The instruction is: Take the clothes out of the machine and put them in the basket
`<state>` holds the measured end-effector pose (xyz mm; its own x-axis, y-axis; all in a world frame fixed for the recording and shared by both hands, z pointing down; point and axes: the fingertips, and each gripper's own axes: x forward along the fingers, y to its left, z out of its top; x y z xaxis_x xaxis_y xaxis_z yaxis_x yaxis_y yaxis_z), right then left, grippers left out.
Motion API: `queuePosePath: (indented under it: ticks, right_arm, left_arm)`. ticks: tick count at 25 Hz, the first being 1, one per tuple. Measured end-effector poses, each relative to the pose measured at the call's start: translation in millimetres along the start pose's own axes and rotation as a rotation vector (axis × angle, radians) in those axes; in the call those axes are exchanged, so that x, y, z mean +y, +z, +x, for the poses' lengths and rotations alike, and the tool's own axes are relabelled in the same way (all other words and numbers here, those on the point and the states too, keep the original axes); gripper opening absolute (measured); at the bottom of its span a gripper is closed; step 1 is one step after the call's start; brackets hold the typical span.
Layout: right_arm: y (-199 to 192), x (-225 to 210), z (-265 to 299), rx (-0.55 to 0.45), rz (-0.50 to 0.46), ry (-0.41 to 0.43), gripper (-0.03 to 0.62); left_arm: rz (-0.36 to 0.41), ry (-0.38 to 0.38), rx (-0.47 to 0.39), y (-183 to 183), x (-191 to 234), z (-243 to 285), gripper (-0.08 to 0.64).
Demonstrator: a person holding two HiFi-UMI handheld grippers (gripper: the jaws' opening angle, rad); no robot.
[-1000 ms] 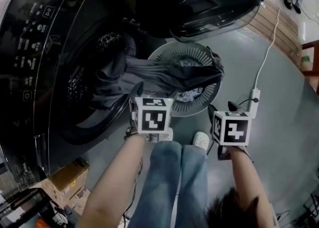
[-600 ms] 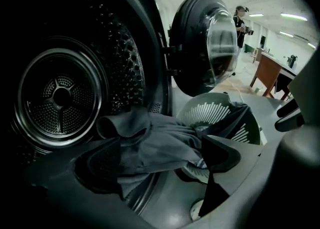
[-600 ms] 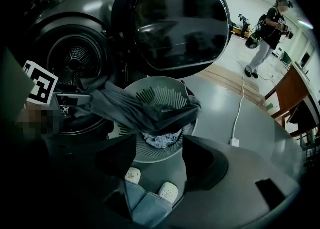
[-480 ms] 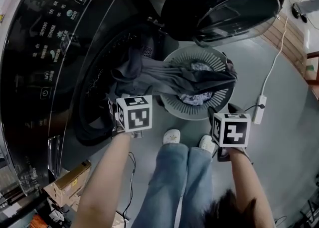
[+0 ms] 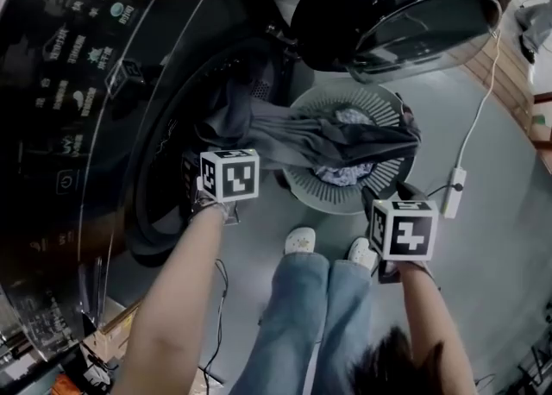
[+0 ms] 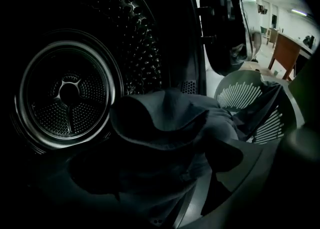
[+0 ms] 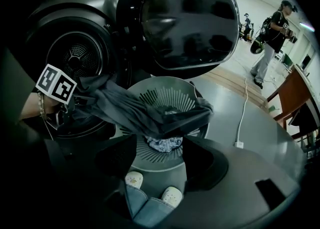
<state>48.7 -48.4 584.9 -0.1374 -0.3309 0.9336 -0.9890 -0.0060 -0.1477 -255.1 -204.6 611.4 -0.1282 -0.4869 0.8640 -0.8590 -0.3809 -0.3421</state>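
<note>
A long dark grey garment stretches from the washing machine's drum mouth across into the round grey basket. In the head view my left gripper's marker cube is at the drum mouth, beside the garment's drum end. In the left gripper view the left gripper hangs over the bunched garment. Its jaws have just been opening, and the cloth lies loose between them. My right gripper stands open and empty, on my side of the basket. A patterned cloth lies in the basket.
The machine's round door hangs open above the basket. A white power strip and its cord lie on the floor to the right. The person's legs and white shoes stand just before the basket. A cardboard box sits at lower left.
My left gripper has swung left, from in front of the basket to the drum mouth. The right gripper has barely shifted. The garment still bridges drum and basket.
</note>
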Motion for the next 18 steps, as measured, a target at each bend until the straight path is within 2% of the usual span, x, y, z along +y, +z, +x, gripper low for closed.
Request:
queuePosePath:
  ticks: [4, 8, 9, 10, 11, 12, 16, 18]
  right_arm:
    - [-6, 2, 12, 0.002, -0.001, 0.008, 0.284]
    - [-8, -2, 18, 0.005, -0.009, -0.002, 0.280]
    - [-8, -4, 19, 0.006, -0.005, -0.004, 0.279]
    - [-9, -5, 19, 0.006, 0.001, -0.005, 0.278]
    - [-9, -7, 18, 0.006, 0.007, -0.006, 0.277]
    - [-9, -8, 17, 0.005, 0.012, -0.006, 0.276]
    - [-7, -8, 7, -0.001, 0.012, -0.004, 0.273]
    - [-5, -9, 1, -0.005, 0.005, -0.004, 0.272]
  left_arm:
    - [0.031, 0.000, 0.020, -10, -1, 24, 0.520]
    - [-0.005, -0.030, 0.042, -12, -4, 34, 0.507]
    - [-0.008, -0.042, 0.045, -12, -5, 32, 0.430]
    - [-0.007, -0.042, 0.038, -10, -7, 28, 0.301]
    - [-0.007, -0.031, 0.022, -7, -7, 22, 0.137]
    - [-0.012, -0.020, 0.003, -4, -6, 17, 0.106]
    - [-0.072, -0.035, -0.037, 3, -2, -5, 0.097]
    - [-0.073, -0.038, -0.055, 7, -1, -19, 0.097]
